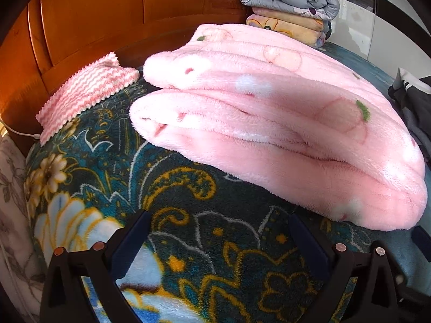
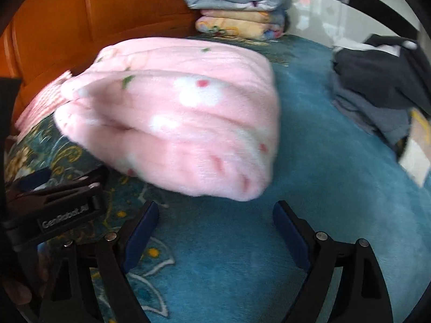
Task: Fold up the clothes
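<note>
A pink fleece garment (image 1: 269,123) lies folded in a thick bundle on the bed; it also shows in the right wrist view (image 2: 183,123). My left gripper (image 1: 218,226) is open and empty, just short of the bundle's near edge, above the floral blanket (image 1: 188,242). My right gripper (image 2: 215,215) is open and empty, close in front of the bundle's near right corner, above the teal blanket (image 2: 309,161). The left gripper's body (image 2: 54,204) shows at the left of the right wrist view.
A pink-and-white striped cloth (image 1: 89,91) lies by the wooden headboard (image 1: 94,21). Folded quilts (image 1: 291,2) are stacked at the back. A heap of dark clothes (image 2: 382,86) lies on the right of the bed. A white cable (image 1: 18,132) runs at the left.
</note>
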Motion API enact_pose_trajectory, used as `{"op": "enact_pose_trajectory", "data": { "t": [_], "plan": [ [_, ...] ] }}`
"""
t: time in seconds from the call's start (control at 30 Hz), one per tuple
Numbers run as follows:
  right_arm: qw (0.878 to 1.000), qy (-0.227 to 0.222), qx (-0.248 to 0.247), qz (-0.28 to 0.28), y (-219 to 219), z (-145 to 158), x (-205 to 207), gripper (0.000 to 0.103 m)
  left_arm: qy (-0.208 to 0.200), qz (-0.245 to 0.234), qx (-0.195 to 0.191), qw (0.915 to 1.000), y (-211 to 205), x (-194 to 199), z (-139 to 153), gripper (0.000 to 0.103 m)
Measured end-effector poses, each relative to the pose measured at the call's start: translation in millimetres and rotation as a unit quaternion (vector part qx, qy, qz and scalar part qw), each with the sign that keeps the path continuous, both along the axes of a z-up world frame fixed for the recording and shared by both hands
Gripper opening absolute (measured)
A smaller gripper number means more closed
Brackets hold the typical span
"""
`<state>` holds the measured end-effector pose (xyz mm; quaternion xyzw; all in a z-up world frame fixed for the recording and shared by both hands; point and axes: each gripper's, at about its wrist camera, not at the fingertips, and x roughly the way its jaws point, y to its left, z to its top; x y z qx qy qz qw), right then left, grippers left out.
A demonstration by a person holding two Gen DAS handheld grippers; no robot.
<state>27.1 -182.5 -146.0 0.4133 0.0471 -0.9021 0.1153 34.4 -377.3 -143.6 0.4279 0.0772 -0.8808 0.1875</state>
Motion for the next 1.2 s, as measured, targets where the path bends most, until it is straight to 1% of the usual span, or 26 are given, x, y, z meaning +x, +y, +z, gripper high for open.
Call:
{"op": "enact_pose_trajectory", "data": {
  "t": [0.07, 0.13, 0.23, 0.43, 0.53, 0.7, 0.9, 1.2],
  "plan": [
    [1.000, -0.004, -0.002, -0.029, 8.8, -1.4, -3.4, 0.088, 0.001, 0.005, 0.000, 1.0000, 1.8, 1.7, 0.9, 0.103],
    [1.000, -0.014, 0.001, -0.027, 9.2, -4.6, -6.9, 0.090, -0.002, 0.008, -0.002, 1.0000, 3.7, 2.1, 1.0, 0.103],
    [0.999, -0.017, 0.020, -0.023, 5.5, -7.6, -8.8, 0.093, -0.005, 0.008, -0.004, 0.9999, 2.7, 0.9, 0.4, 0.103],
    [0.999, -0.024, -0.009, -0.019, 11.0, -9.1, -15.0, 0.095, -0.011, 0.008, -0.007, 0.9999, 0.6, -1.5, -0.9, 0.103],
    [1.000, -0.023, -0.003, -0.019, 8.3, -9.4, -17.1, 0.095, -0.014, 0.009, -0.009, 0.9998, 0.2, -2.2, -1.2, 0.103],
    [1.000, -0.024, -0.010, -0.017, 6.4, -7.8, -19.6, 0.095, -0.015, 0.008, -0.009, 0.9998, 1.5, -2.4, -0.7, 0.103],
    [0.999, -0.028, -0.014, -0.011, 7.0, -8.2, -23.1, 0.100, -0.014, 0.008, -0.006, 0.9998, 3.5, -0.2, 0.7, 0.103],
    [0.999, -0.028, -0.018, -0.009, 9.2, -7.8, -27.5, 0.100, -0.015, 0.009, -0.008, 0.9998, 8.7, 1.9, 1.7, 0.103]
  ]
}}
